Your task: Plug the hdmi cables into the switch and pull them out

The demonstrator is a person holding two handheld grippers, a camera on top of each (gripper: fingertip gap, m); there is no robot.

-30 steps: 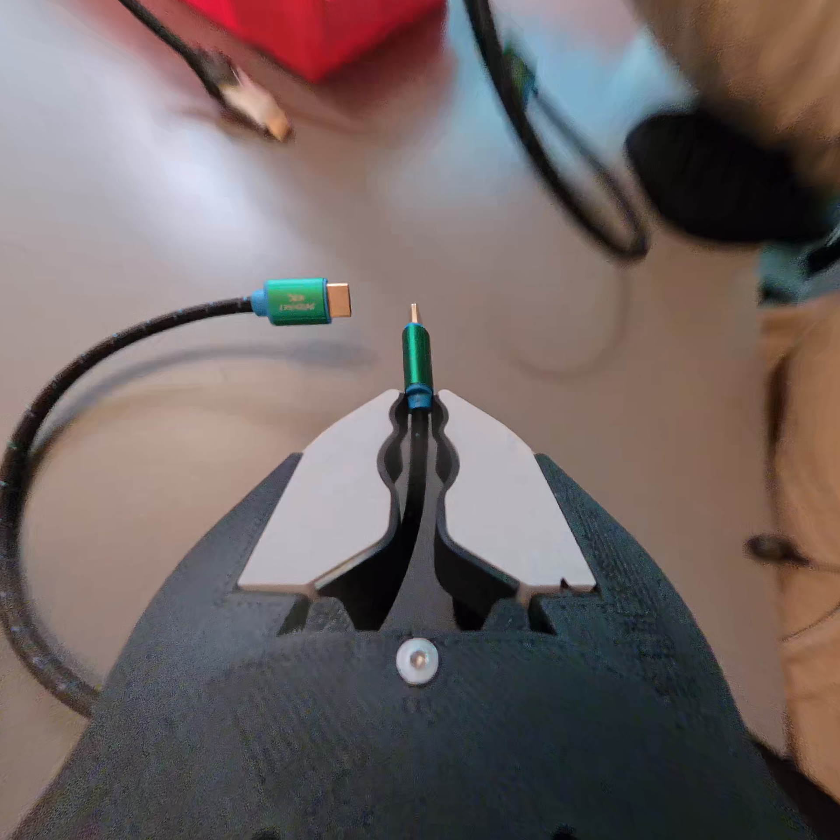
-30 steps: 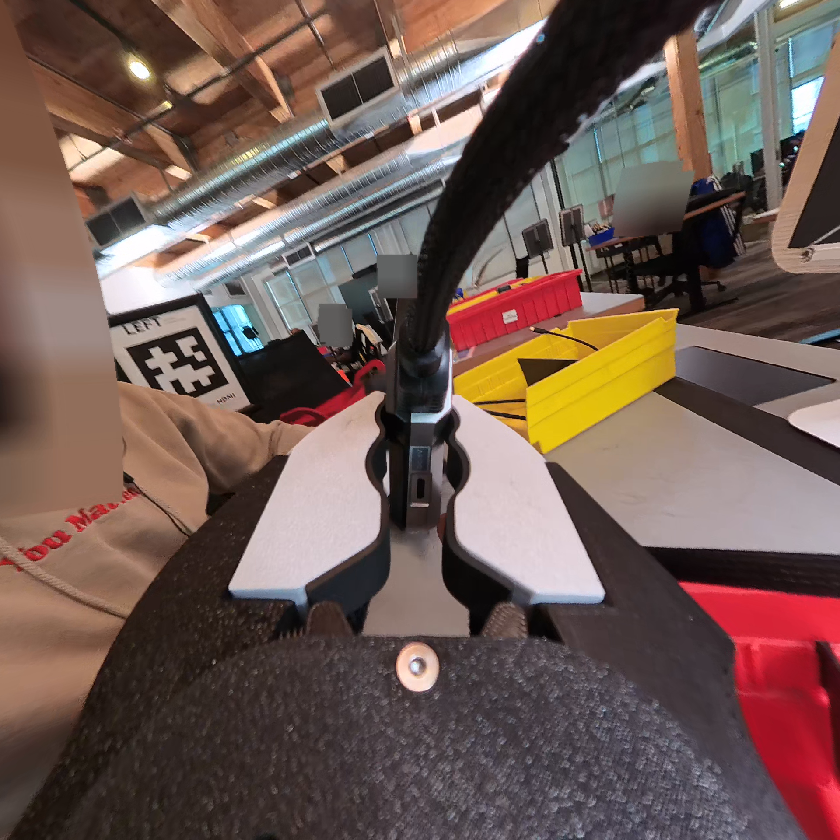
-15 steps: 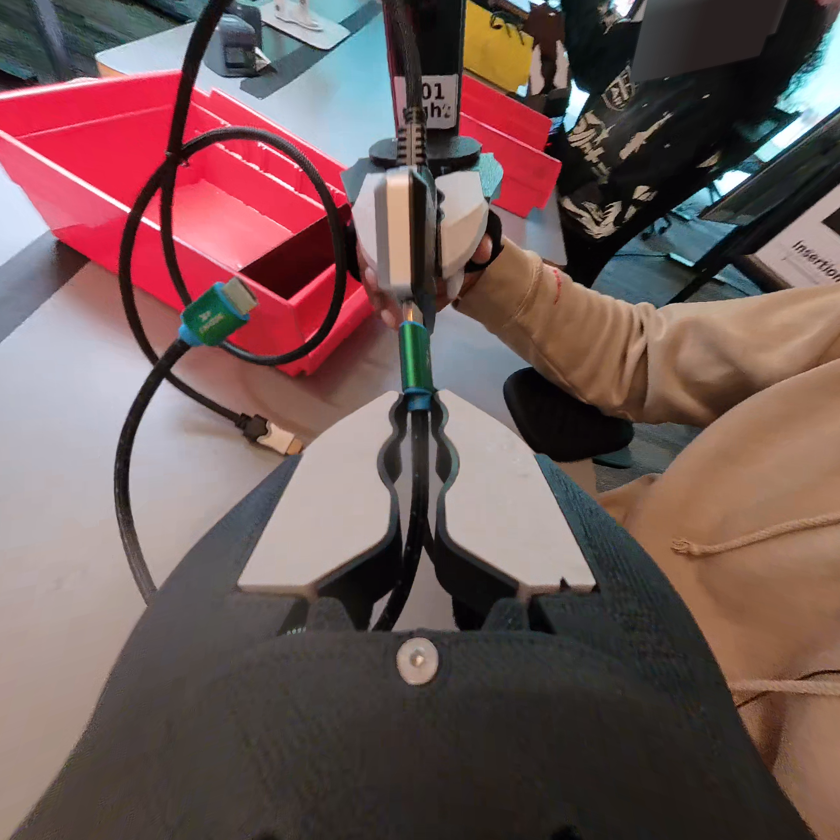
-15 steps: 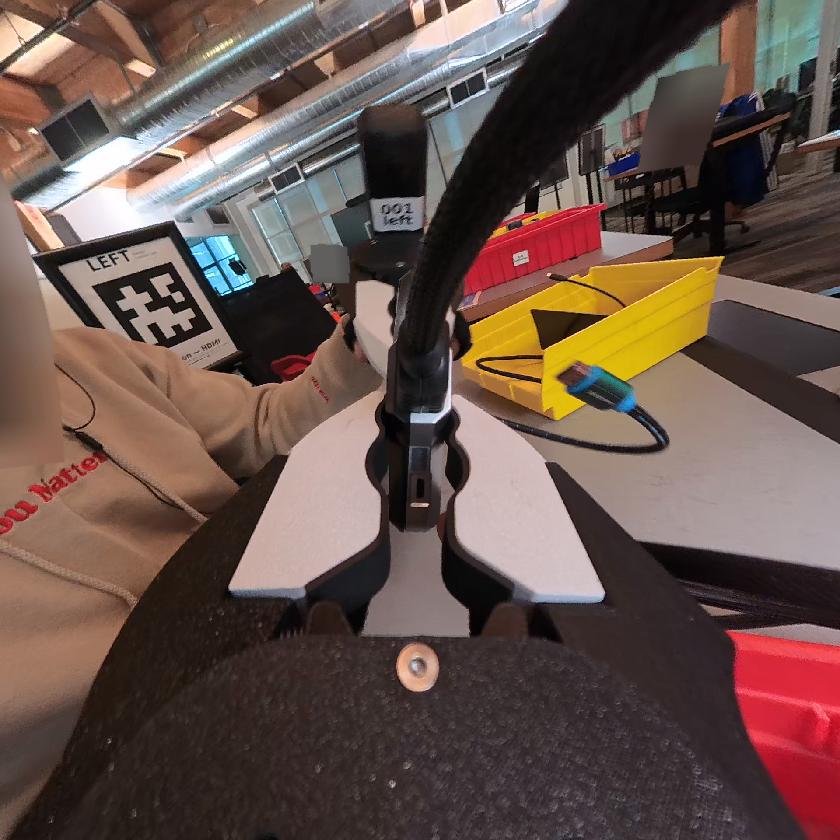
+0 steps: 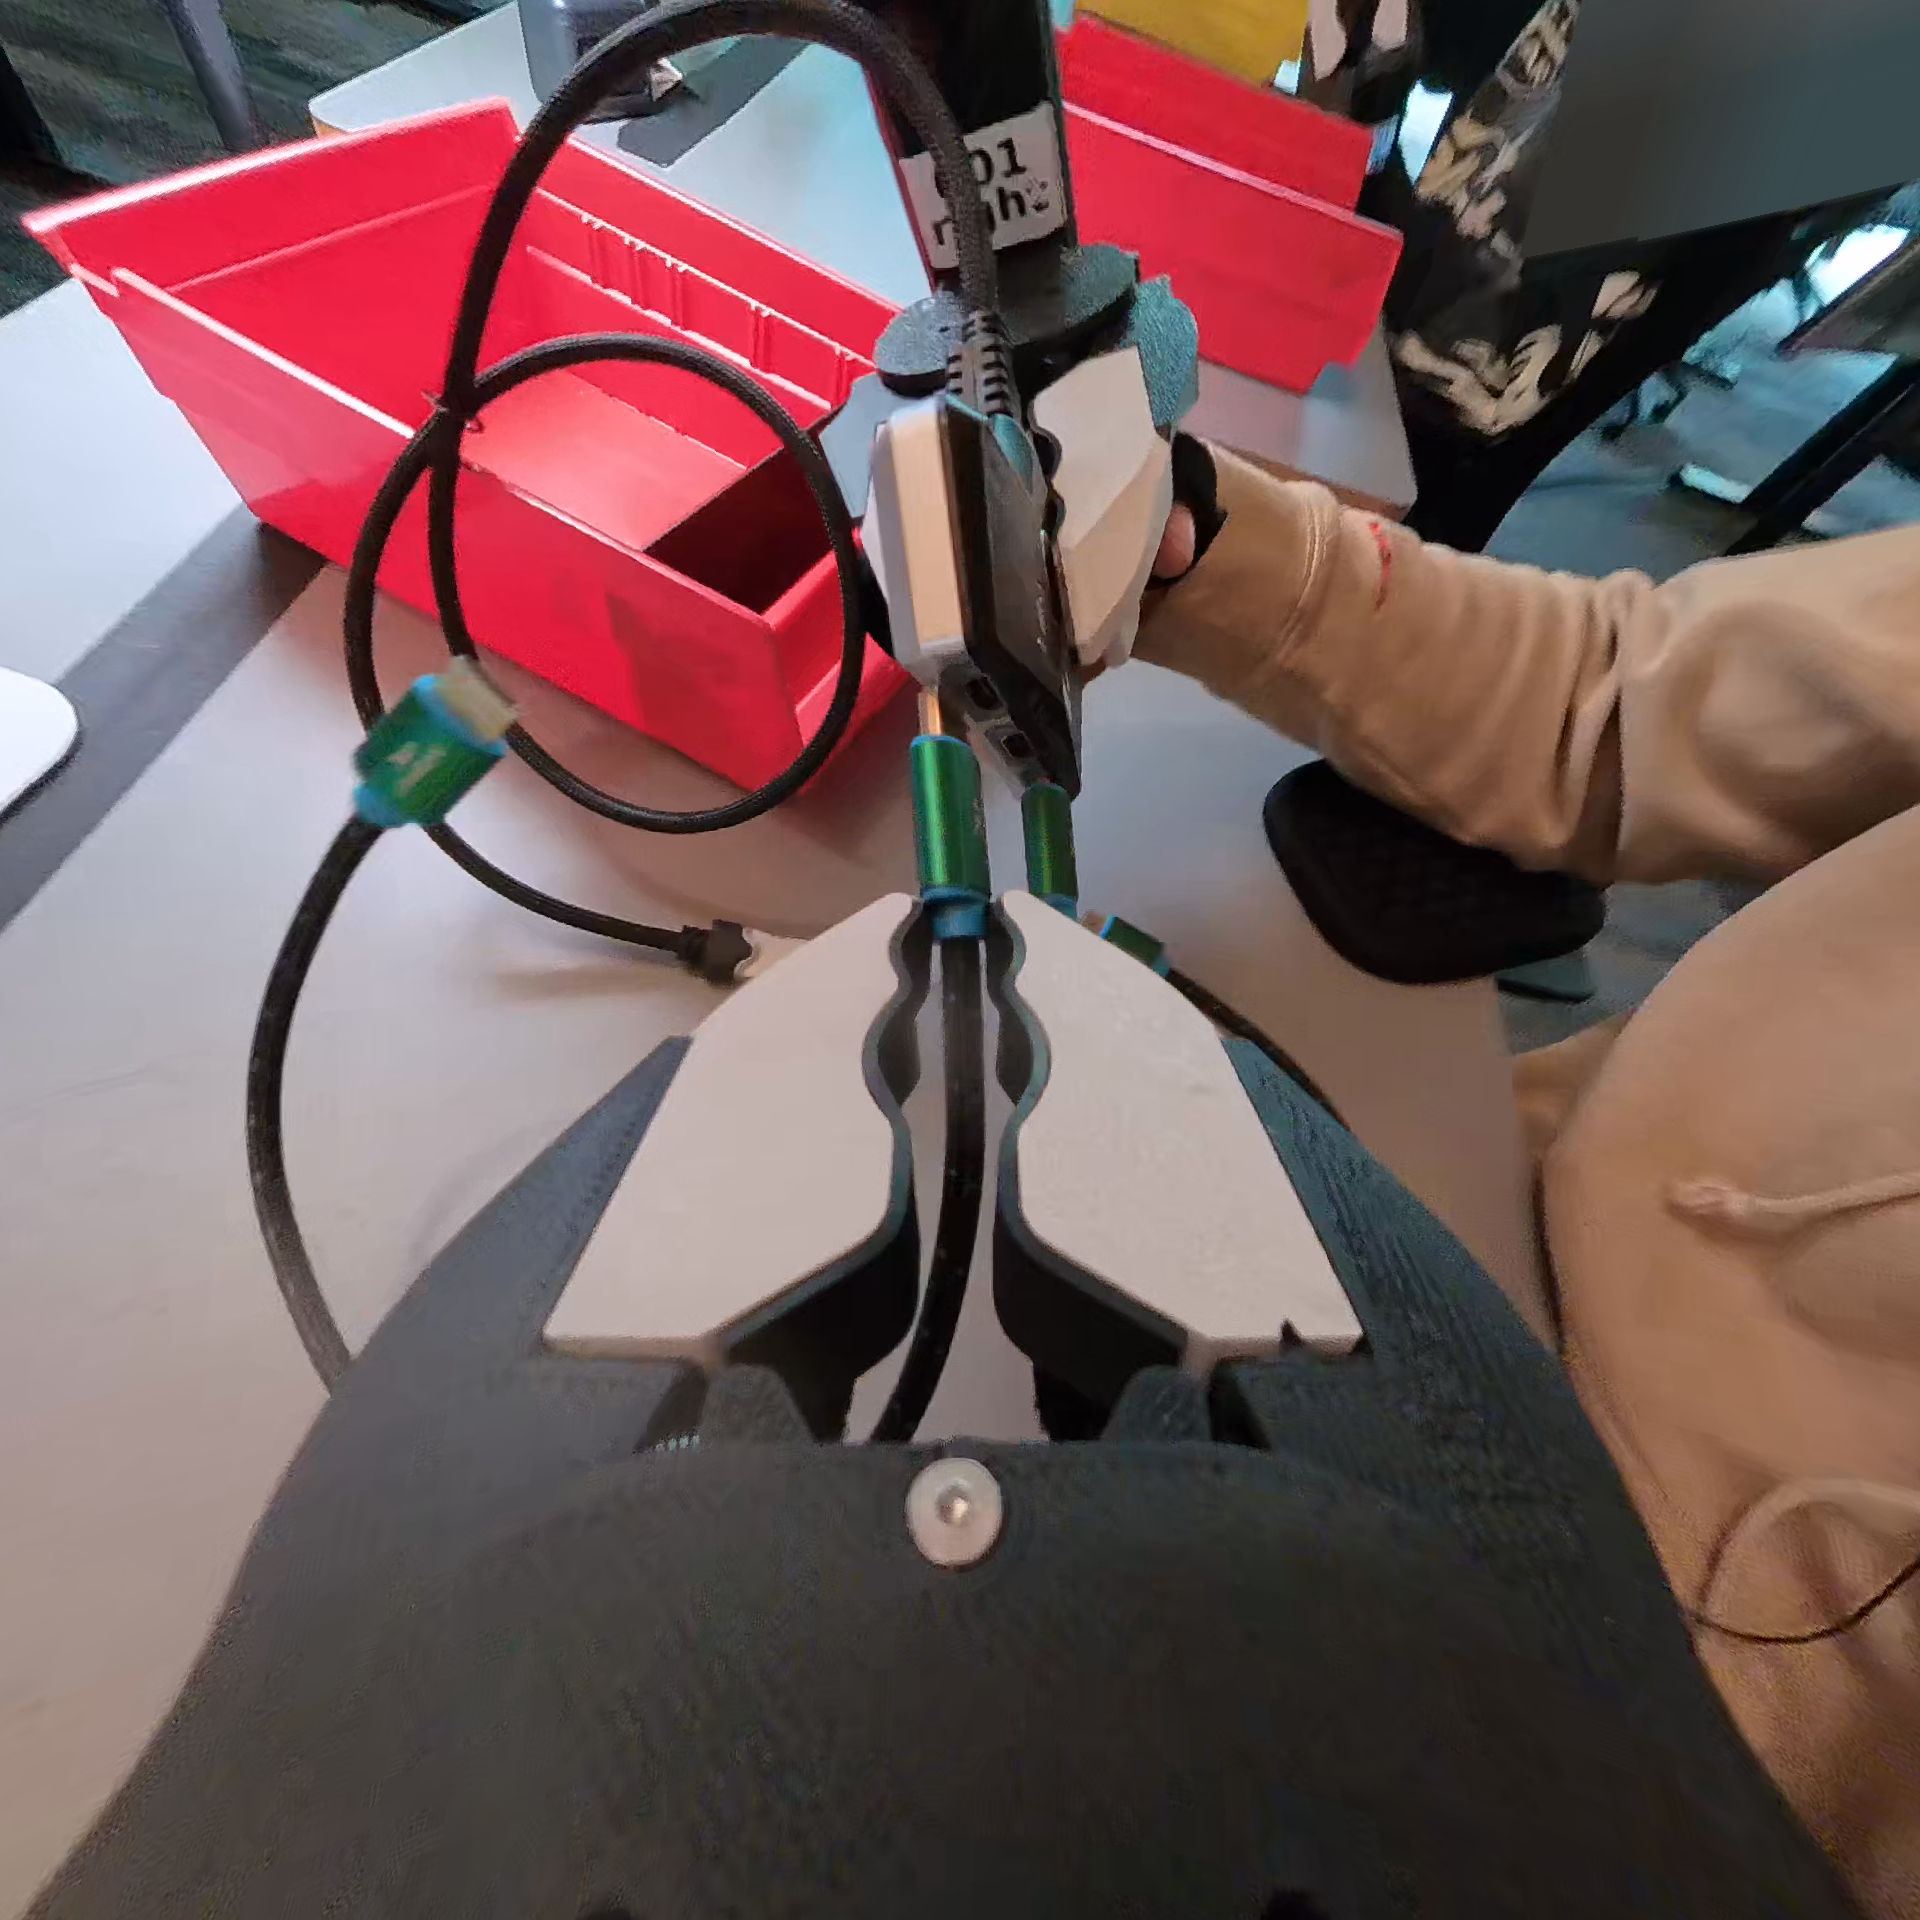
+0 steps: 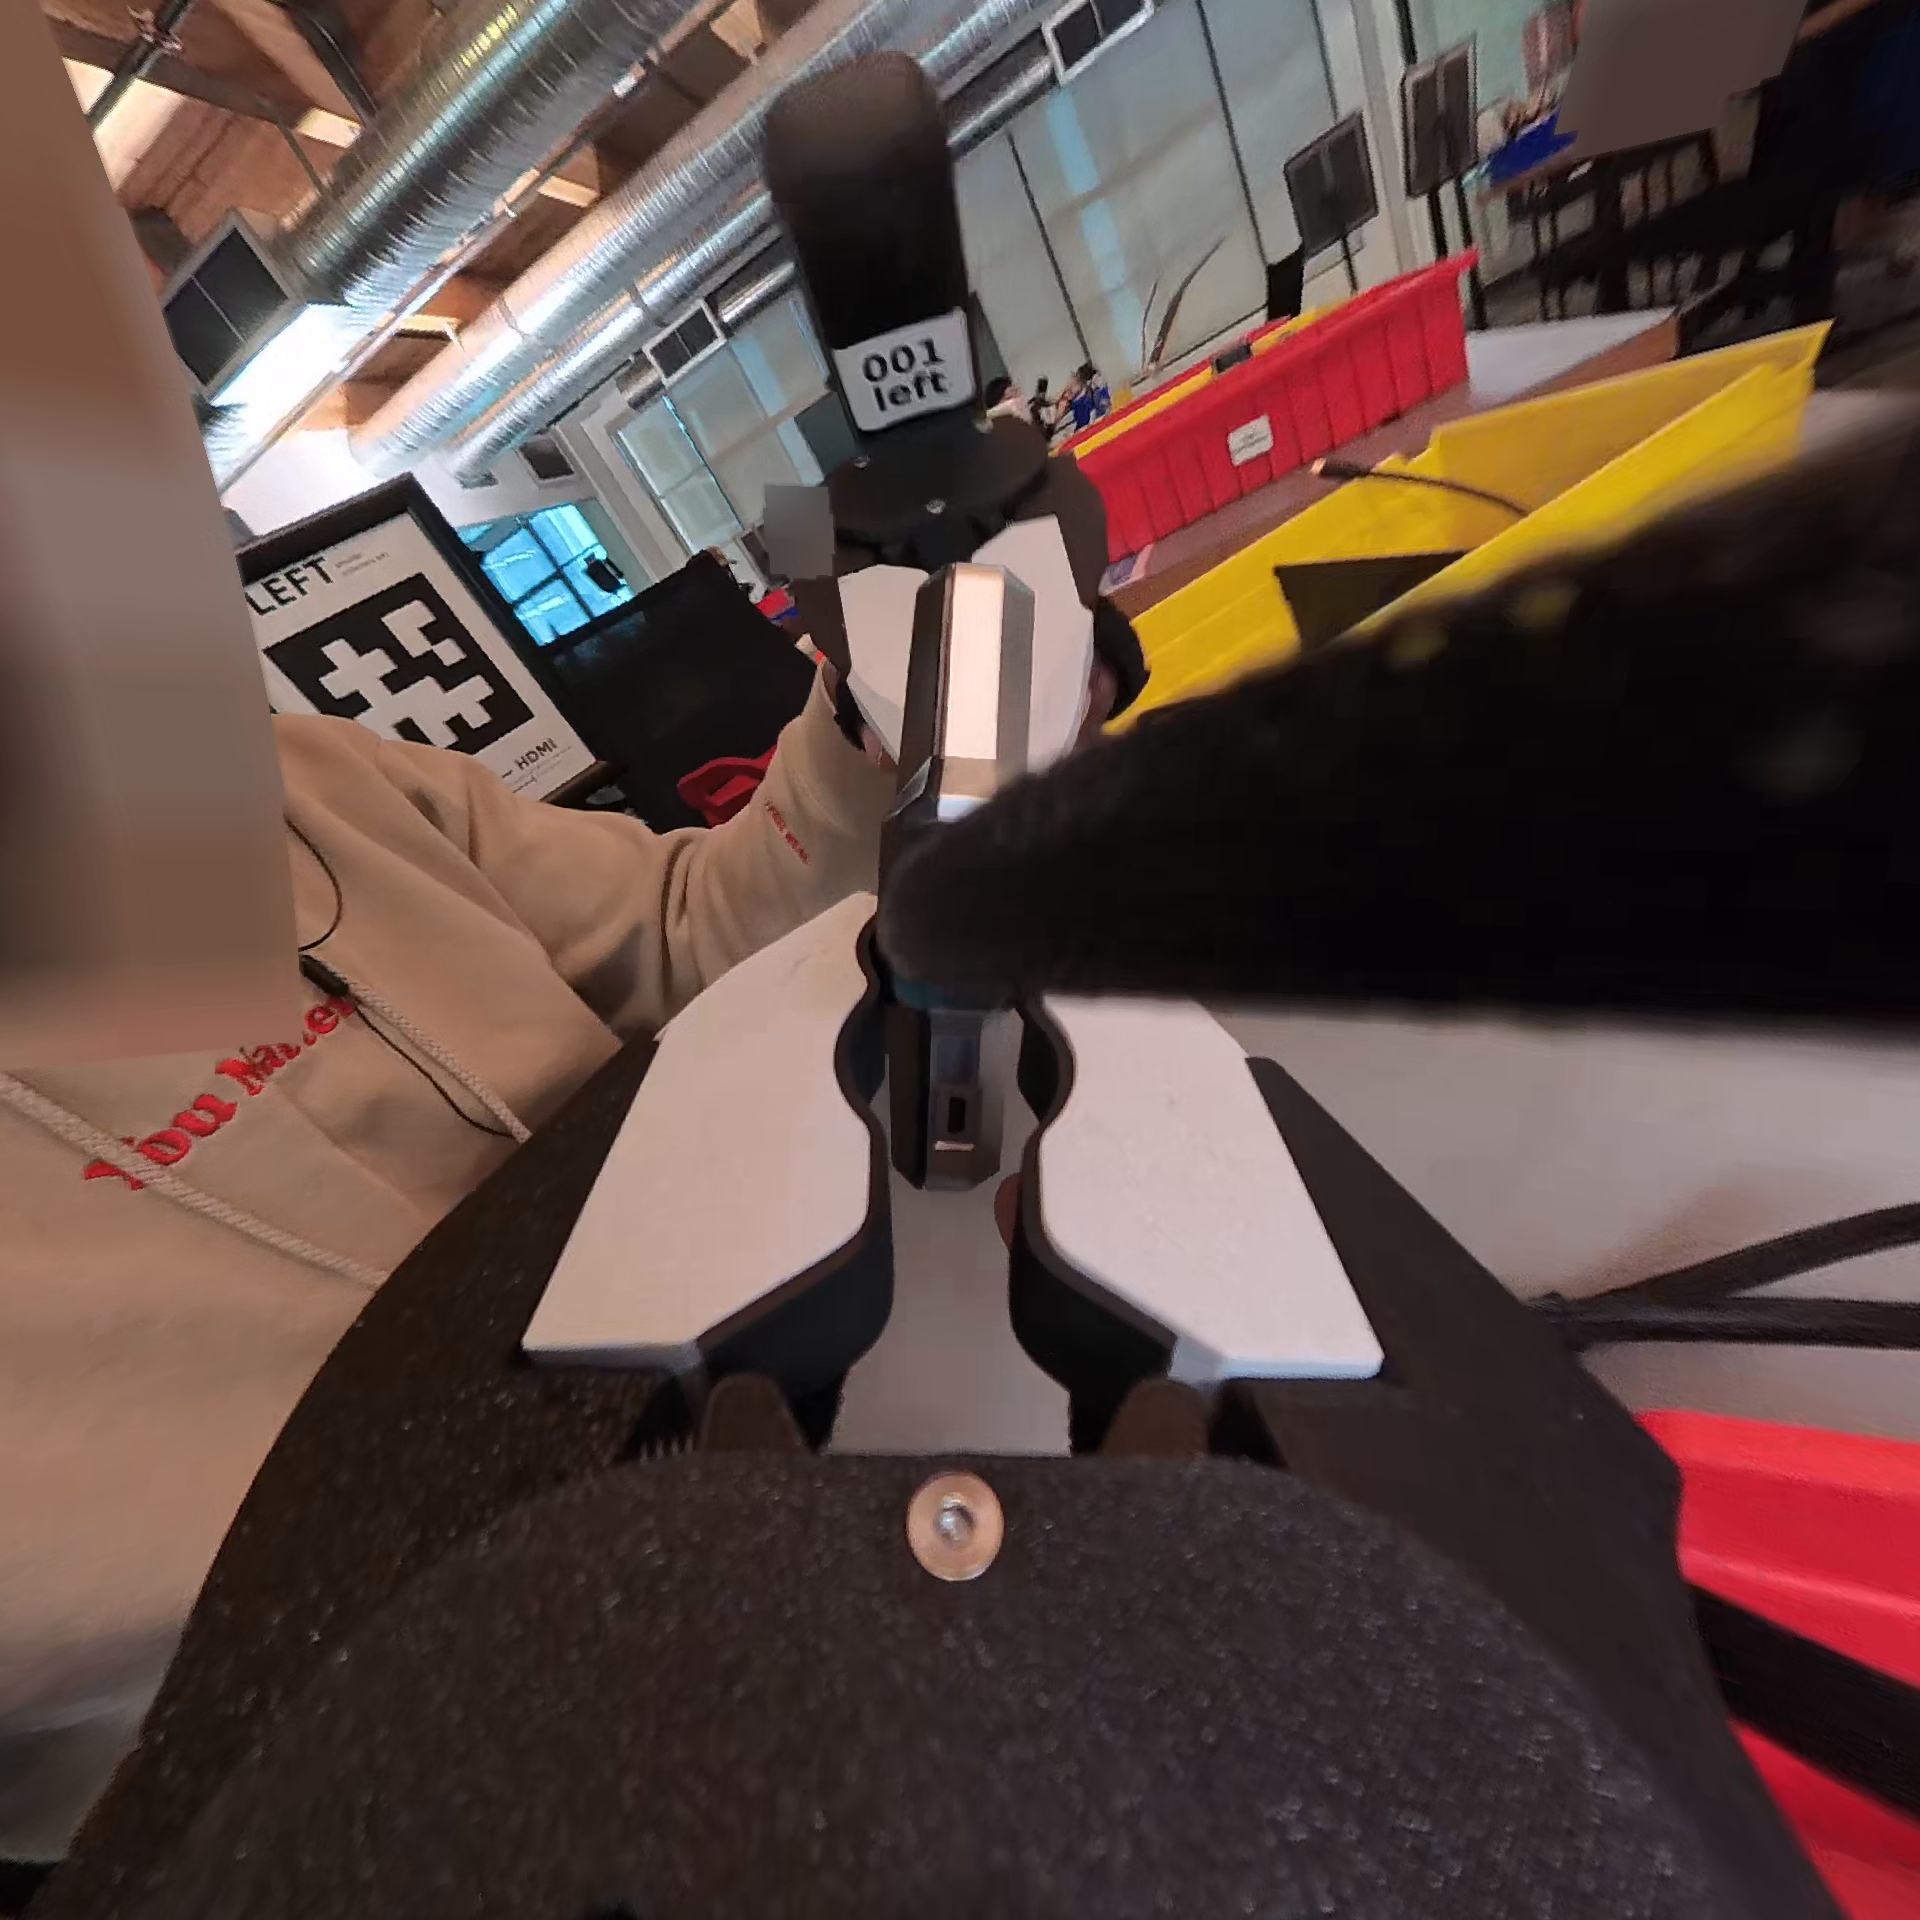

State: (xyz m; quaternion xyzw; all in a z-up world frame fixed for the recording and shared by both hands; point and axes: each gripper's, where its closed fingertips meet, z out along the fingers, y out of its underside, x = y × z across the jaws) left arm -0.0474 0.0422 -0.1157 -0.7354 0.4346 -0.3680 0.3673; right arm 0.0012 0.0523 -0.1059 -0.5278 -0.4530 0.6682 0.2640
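Note:
My left gripper (image 5: 956, 909) is shut on a black cable just behind its green HDMI plug (image 5: 945, 821). The plug's metal tip is just left of the open ports of the black and silver switch (image 5: 1003, 582), outside them. My right gripper (image 5: 1013, 655) holds that switch upright above the table; in the right wrist view the right gripper (image 6: 951, 966) is shut on the switch (image 6: 940, 1101). A second green plug (image 5: 1047, 842) meets the switch's lower corner and looks plugged in. A thick black braided cable (image 6: 1455, 810) leaves the switch to the right.
A third green plug (image 5: 431, 753) hangs on a looped black cable at the left. A red bin (image 5: 468, 416) stands behind the switch on the grey table (image 5: 156, 1039). A yellow bin (image 6: 1507, 499) and a person's tan sleeve (image 5: 1507, 707) are close by. The grippers' ends are close to 6 cm from one another.
My left gripper has brought its green plug right up to the switch's ports. The right gripper has tilted, and the braided cable has swung across to the right.

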